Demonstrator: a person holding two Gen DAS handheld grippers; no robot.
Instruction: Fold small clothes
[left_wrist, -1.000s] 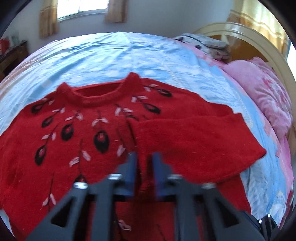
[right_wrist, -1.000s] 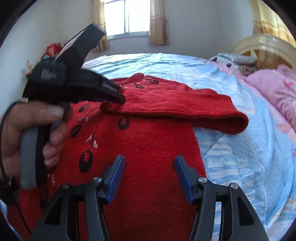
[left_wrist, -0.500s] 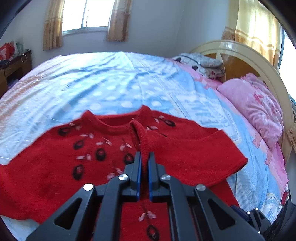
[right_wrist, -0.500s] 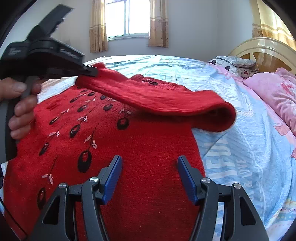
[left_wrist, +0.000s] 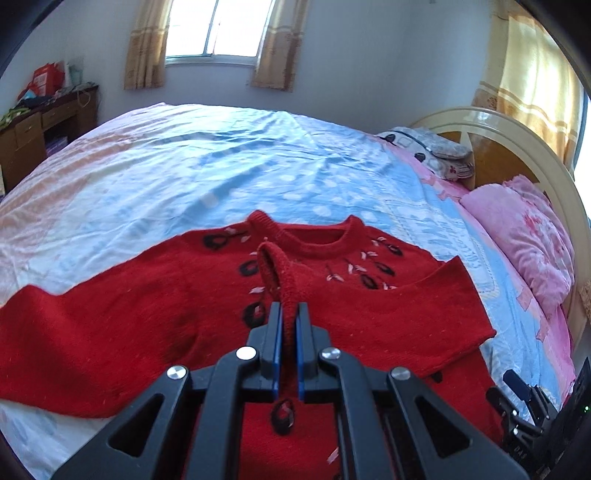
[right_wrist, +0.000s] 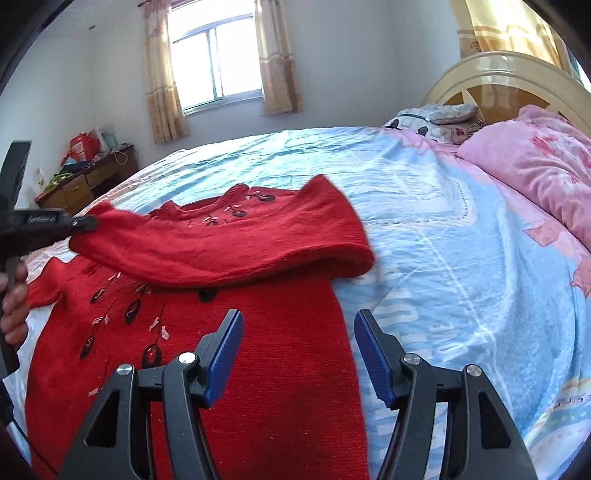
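Observation:
A red knitted sweater (left_wrist: 147, 325) with black and pink leaf patterns lies face up on the bed. My left gripper (left_wrist: 289, 310) is shut on the cuff of one sleeve (left_wrist: 280, 269) and holds it raised over the chest. In the right wrist view that sleeve (right_wrist: 240, 243) stretches across the sweater (right_wrist: 258, 387) to the left gripper (right_wrist: 79, 223) at the far left, which a hand (right_wrist: 14, 299) holds. My right gripper (right_wrist: 298, 321) hovers open above the sweater's lower body near its right edge, with nothing between the fingers.
The blue and pink patterned bed sheet (left_wrist: 221, 166) spreads all around the sweater. A pink pillow (right_wrist: 535, 177) and a grey cushion (right_wrist: 439, 114) lie by the cream headboard (right_wrist: 509, 70) on the right. A wooden desk (left_wrist: 37, 125) stands beyond the bed's far left.
The left gripper closed on the sleeve cuff, lifted it and carried it leftward across the sweater's chest. The sleeve now drapes over the front. The right gripper barely moved.

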